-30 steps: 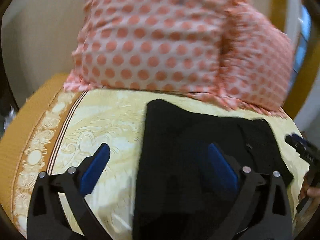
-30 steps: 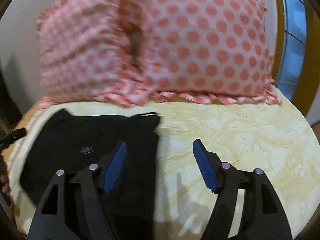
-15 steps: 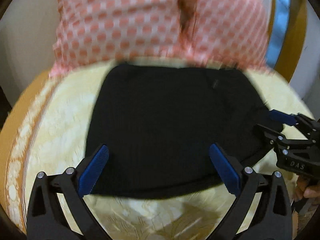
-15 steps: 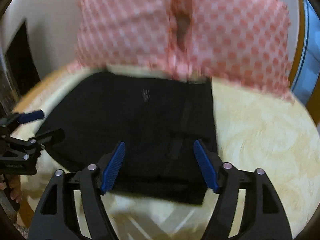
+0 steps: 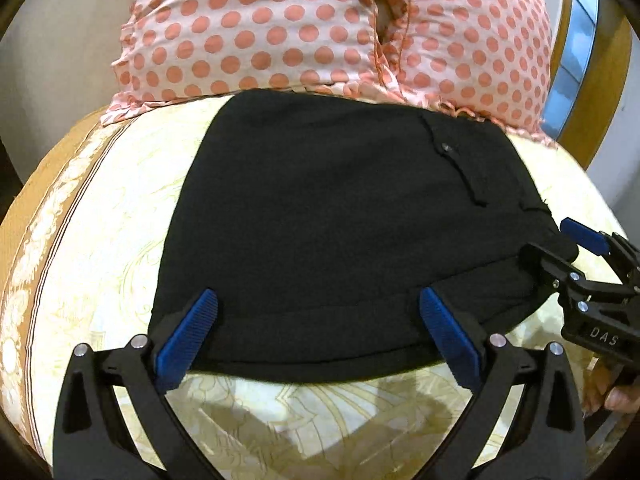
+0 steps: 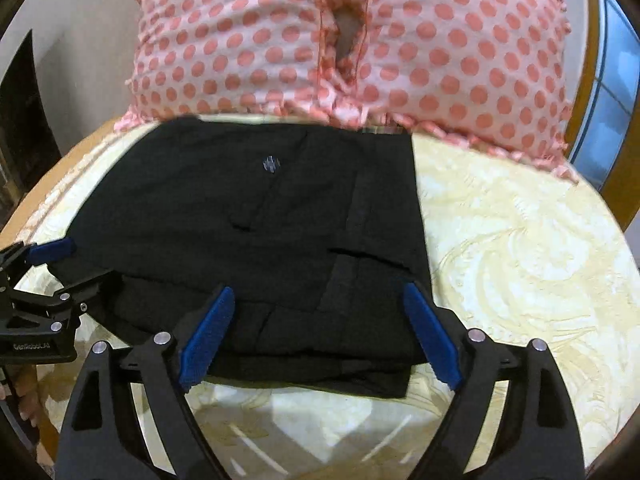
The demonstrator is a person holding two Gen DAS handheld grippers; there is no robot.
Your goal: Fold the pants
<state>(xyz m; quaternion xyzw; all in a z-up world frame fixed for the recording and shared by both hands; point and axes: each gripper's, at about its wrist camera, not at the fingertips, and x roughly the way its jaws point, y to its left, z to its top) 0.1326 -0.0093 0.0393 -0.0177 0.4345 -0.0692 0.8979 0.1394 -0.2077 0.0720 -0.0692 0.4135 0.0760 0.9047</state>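
Observation:
Black pants lie folded into a flat, squarish stack on a cream patterned bedspread. My left gripper stands open above the stack's near edge, both blue pads clear of the cloth. My right gripper hovers over the near right corner of the pants; its jaws are opening, with flat fabric below them and nothing pinched. Each gripper shows in the other's view: the right gripper at the pants' right edge, the left gripper at their left edge.
Two pink pillows with coral dots lean against the wall just behind the pants. An orange border runs along the bed's left edge. A window with a wooden frame is at the right. Bare bedspread stretches right of the pants.
Both grippers have drawn back from the pants' sides to their near edge, and the whole folded stack now shows. The right gripper's jaws stand wider than before.

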